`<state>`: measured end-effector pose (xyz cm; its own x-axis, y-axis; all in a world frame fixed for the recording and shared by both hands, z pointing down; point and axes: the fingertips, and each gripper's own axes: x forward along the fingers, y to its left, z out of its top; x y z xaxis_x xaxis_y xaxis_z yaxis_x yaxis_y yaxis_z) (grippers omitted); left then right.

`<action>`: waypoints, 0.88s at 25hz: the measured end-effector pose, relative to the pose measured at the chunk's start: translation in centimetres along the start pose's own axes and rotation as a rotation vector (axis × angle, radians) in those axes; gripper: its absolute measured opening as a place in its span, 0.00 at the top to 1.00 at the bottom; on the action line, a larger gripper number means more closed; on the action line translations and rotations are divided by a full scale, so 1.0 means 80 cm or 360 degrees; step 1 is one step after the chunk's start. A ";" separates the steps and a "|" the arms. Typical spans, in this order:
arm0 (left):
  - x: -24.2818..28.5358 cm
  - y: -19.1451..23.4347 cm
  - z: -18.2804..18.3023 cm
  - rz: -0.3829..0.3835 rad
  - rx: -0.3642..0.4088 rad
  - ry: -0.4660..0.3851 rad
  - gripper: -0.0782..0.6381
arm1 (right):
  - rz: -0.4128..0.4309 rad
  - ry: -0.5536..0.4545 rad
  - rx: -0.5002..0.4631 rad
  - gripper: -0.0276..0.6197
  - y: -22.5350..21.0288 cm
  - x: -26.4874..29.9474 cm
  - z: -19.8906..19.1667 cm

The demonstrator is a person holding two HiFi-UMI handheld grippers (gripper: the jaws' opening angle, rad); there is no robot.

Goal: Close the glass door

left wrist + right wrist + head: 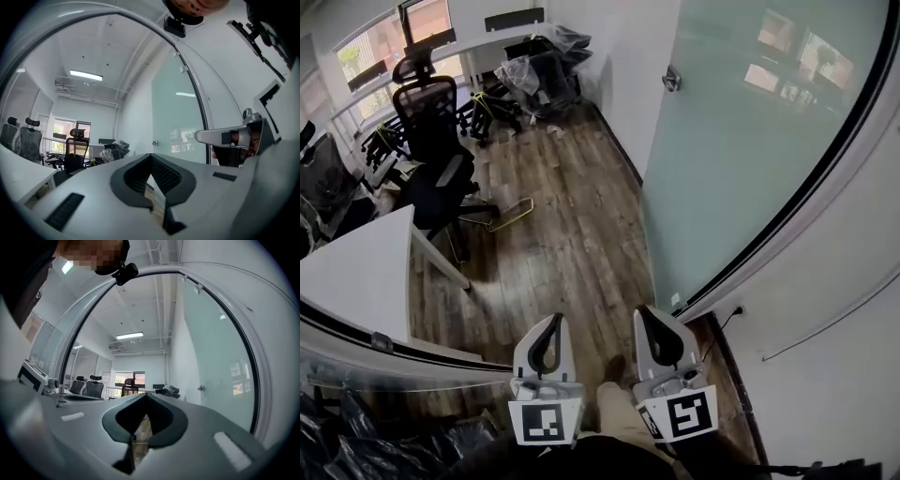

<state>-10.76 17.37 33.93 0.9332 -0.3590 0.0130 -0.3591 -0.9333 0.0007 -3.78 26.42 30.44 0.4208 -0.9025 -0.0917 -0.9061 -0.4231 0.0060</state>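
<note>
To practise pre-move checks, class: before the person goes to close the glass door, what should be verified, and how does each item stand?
1. Nothing in left gripper: ok, jaws together.
2. Nothing in right gripper: ok, jaws together.
3. Closed glass door: not ok, it stands open.
4. Reach to door handle: not ok, it sits at the door's far edge.
5. Bare floor beside the door: ok; office chair stands apart.

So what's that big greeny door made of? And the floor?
The door looks like frosted glass: pale green, smooth, with blurry window reflections. Its small knob seems to be shiny metal. The floor looks like wood planks, brown and streaky, though it could be wood-look laminate.
</note>
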 end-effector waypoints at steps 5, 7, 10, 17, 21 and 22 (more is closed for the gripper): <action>0.140 0.027 -0.013 -0.0037 0.0006 -0.0014 0.90 | -0.0042 -0.0006 -0.0019 0.95 -0.075 0.114 -0.032; 0.201 0.034 -0.016 -0.0048 0.0030 -0.0021 0.90 | -0.0045 -0.0027 -0.0027 0.95 -0.109 0.162 -0.038; 0.294 0.040 -0.009 -0.0059 0.0028 -0.0029 0.90 | -0.0037 -0.0009 -0.0017 0.95 -0.165 0.236 -0.043; 0.454 0.069 0.009 -0.0080 0.0000 -0.0041 0.90 | -0.0026 0.0018 -0.0042 0.95 -0.241 0.373 -0.047; 0.549 0.083 0.007 -0.0124 -0.0011 -0.0035 0.90 | -0.0054 0.0047 -0.0047 0.95 -0.288 0.447 -0.062; 0.575 0.088 0.005 -0.0138 -0.0015 -0.0033 0.90 | -0.0065 0.0056 -0.0044 0.95 -0.301 0.467 -0.068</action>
<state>29.61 -5.73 34.16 0.9608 -0.2771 -0.0079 -0.2770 -0.9608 0.0102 33.99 2.45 32.27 0.4594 -0.8864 -0.0573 -0.8866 -0.4615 0.0306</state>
